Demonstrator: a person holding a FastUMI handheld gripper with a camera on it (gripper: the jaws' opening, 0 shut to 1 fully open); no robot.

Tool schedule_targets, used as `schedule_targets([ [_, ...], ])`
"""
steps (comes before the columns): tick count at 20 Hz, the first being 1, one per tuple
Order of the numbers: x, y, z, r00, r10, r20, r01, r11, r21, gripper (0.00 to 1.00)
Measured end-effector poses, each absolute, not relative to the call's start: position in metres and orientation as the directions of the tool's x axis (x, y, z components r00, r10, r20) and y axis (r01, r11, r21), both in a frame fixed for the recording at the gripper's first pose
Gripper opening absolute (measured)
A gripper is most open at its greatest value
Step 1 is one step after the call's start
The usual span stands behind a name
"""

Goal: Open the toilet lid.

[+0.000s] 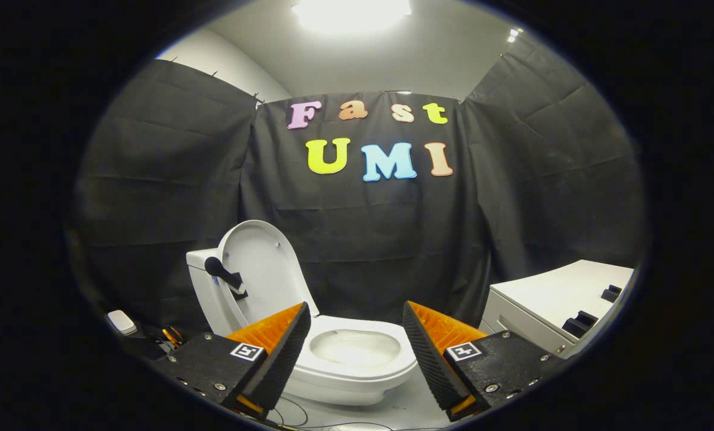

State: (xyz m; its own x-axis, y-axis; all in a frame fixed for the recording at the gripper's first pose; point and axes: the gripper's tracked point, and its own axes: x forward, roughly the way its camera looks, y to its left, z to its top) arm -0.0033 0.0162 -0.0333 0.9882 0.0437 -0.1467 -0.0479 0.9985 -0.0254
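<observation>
The toilet lid [260, 263] stands raised, a white oval shell tipped back against the white tank [204, 287] behind it, its smooth inner face turned toward me. A black handle [225, 276] sticks out across the lid's near edge, angled down toward the hinge. Below the lid, the white seat [357, 359] lies flat on the bowl, and the bowl's pale hollow [355, 347] is open to view. The whole toilet [333, 383] sits on the floor just ahead of my claw [357, 344], seen between its two fingers, which are spread wide and touch nothing.
</observation>
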Motion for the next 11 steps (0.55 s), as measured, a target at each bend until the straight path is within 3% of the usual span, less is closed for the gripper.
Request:
schedule_targets([
  [11, -0.0019, 0.0154, -0.0408, 0.985, 0.034, -0.168, -0.036, 0.999, -0.009, 0.95],
])
